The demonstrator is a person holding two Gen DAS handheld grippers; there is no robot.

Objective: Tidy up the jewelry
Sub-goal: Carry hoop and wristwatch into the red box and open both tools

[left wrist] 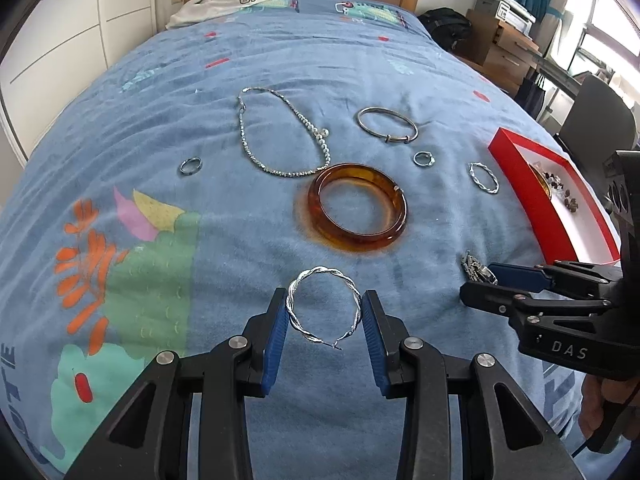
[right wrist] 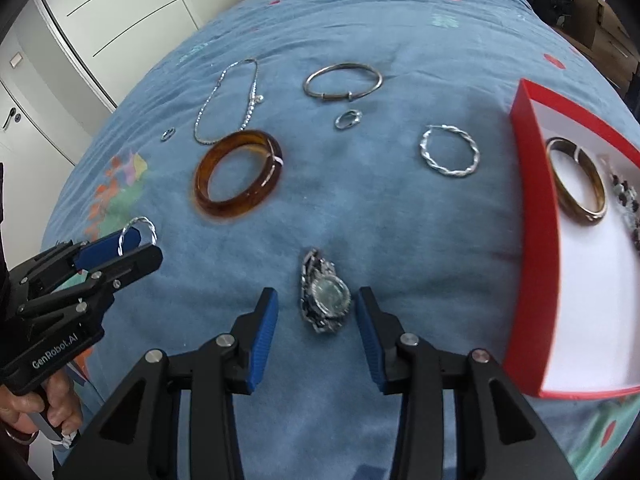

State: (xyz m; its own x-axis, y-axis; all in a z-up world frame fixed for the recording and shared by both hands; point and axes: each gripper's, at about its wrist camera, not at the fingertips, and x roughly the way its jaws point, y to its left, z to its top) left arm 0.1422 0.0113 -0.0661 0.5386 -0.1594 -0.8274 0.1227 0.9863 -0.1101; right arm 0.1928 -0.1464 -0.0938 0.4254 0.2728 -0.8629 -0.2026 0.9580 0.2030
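Right wrist view | bed (right wrist: 360,208) carries all; red box (right wrist: 536,240) by its right edge | watch (right wrist: 326,300) lies between right gripper (right wrist: 316,320) fingers, long axis along them, pads apart, untouched | left gripper (left wrist: 325,320) clasps twisted hoop (left wrist: 324,308), nearer left edge

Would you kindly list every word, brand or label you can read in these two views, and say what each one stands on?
"DAS": white letters on the black body of the right tongs.
"GenRobot.AI": white letters on the black body of the left tongs.
"OTIE": large blue letters printed at the edge of the blue patterned bedspread, partly cut off.
White cloth by the wooden headboard: one character, perhaps "S", too unclear to be sure.
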